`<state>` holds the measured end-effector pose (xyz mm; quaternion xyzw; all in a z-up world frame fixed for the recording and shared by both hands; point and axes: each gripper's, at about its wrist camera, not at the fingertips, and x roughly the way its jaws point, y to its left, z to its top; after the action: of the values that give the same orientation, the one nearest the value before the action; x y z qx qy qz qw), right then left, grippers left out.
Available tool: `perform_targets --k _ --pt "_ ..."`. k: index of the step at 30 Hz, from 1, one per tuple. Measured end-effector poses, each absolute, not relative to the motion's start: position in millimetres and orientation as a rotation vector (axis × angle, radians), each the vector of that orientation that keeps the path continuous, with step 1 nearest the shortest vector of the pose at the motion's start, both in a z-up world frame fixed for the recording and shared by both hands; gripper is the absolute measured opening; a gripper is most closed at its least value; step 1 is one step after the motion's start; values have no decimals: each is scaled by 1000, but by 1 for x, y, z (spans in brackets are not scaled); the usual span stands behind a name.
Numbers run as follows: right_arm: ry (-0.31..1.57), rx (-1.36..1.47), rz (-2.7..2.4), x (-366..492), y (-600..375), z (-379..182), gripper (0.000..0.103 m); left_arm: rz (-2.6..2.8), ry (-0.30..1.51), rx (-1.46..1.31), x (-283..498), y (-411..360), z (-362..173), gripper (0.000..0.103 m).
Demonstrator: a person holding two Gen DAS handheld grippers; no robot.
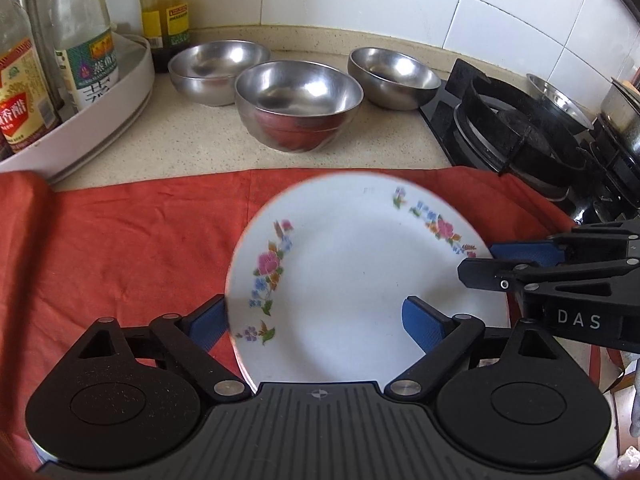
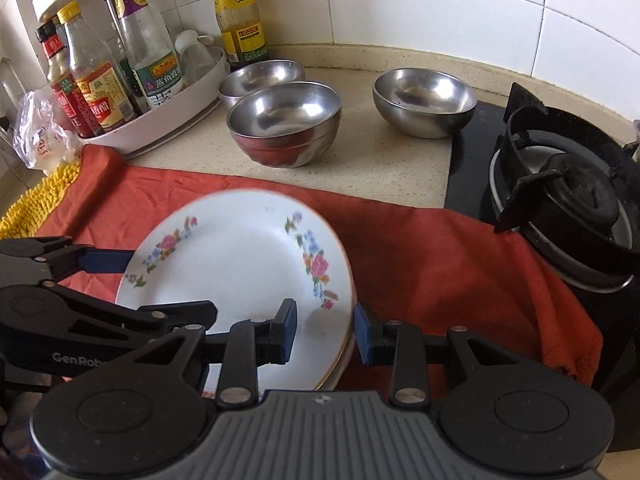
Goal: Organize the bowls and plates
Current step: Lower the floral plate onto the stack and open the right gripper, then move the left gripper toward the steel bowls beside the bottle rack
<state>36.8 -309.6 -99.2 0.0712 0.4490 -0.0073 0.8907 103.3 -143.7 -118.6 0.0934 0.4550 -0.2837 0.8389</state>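
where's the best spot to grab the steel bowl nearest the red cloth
Grip the rim of the nearest steel bowl, coming from above with one finger inside and one outside the wall. It stands upright and open, and its rounded, polished sides give little purchase. The front edge, facing the red cloth, looks freest; another steel bowl crowds it behind.

Plates [image 1: 352,280] stacked on the cloth [image 1: 120,248] — three bowls [image 1: 298,104] behind, stove [image 1: 520,132] right.
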Motion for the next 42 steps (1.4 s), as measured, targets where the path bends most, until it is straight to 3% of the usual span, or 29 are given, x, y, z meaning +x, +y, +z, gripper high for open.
perform_targets --k 11,18,22,42 --pt "855 68 -30 42 -309 -85 31 -454 829 330 96 -160 -99 100" --pt "746 -1 -30 61 -296 -57 31 -326 787 250 115 -152 -81 103" --pt "699 -71 -49 75 -284 -49 36 -238 759 199 127 -140 -72 103" --pt "668 -81 -126 121 -282 -45 43 -253 771 157 160 -142 -64 103"
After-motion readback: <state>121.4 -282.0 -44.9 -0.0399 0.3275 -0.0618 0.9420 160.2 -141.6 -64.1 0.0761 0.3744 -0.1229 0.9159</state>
